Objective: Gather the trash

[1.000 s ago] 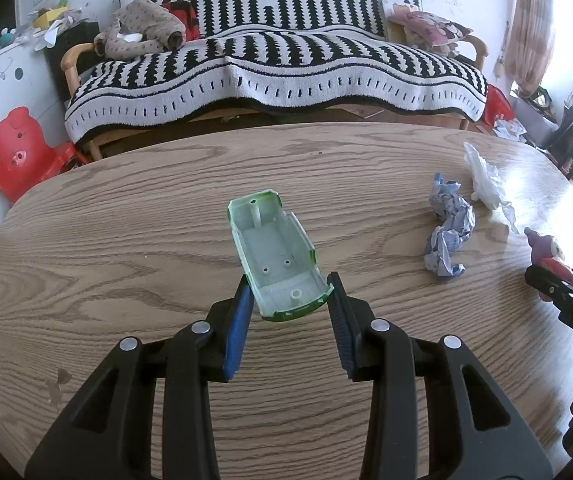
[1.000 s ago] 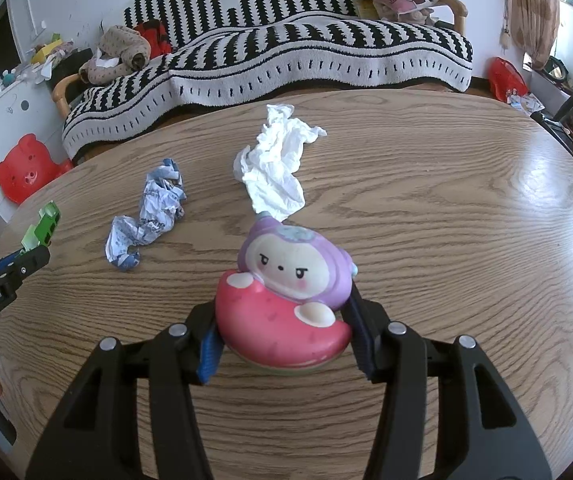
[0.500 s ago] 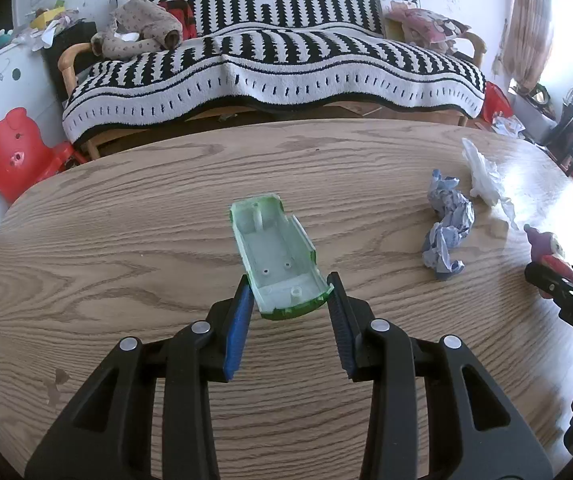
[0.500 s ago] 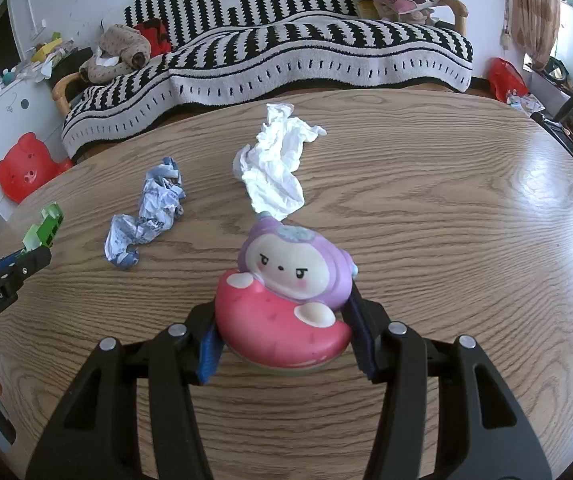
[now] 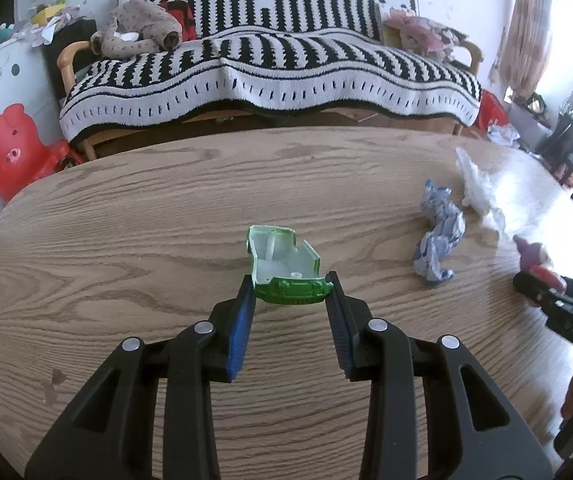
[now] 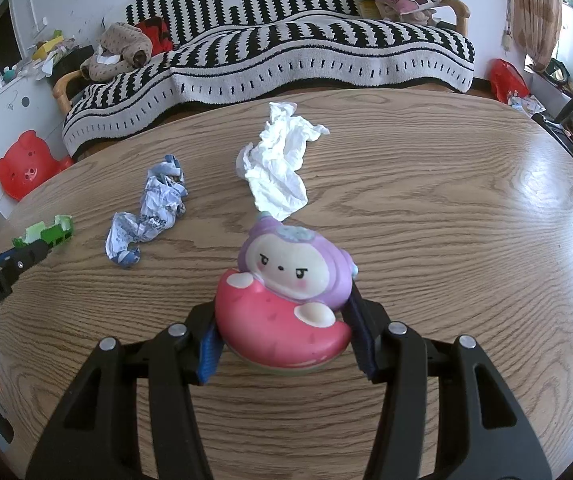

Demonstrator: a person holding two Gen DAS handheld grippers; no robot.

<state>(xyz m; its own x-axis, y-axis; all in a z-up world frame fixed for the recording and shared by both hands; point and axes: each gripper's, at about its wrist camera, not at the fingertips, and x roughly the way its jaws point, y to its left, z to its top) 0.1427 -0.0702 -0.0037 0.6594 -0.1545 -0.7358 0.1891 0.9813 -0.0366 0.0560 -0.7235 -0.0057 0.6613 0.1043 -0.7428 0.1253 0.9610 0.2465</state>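
The left gripper (image 5: 289, 290) has its jaws clamped on the near end of a green toy car shell (image 5: 282, 258), hollow underside up, which juts out over the wooden tabletop (image 5: 126, 240). Taking the crumpled printed paper (image 6: 148, 212) as the landmark: in the right wrist view the car shell (image 6: 46, 232) sits to its left, near the tabletop's left edge, with the left gripper (image 6: 26, 254) reaching in from that side. Just right of the printed paper, a little farther toward the striped sofa (image 6: 286, 52), lies a crumpled white tissue (image 6: 280, 168); the two are apart. Right of the paper and nearer the camera, the right gripper (image 6: 282, 332) has its jaws clenched on a pink and purple squishy toy (image 6: 286, 300), the blue pads (image 6: 208, 350) pressing its pink base on both sides. The tissue's lower tip is just behind the toy's head.
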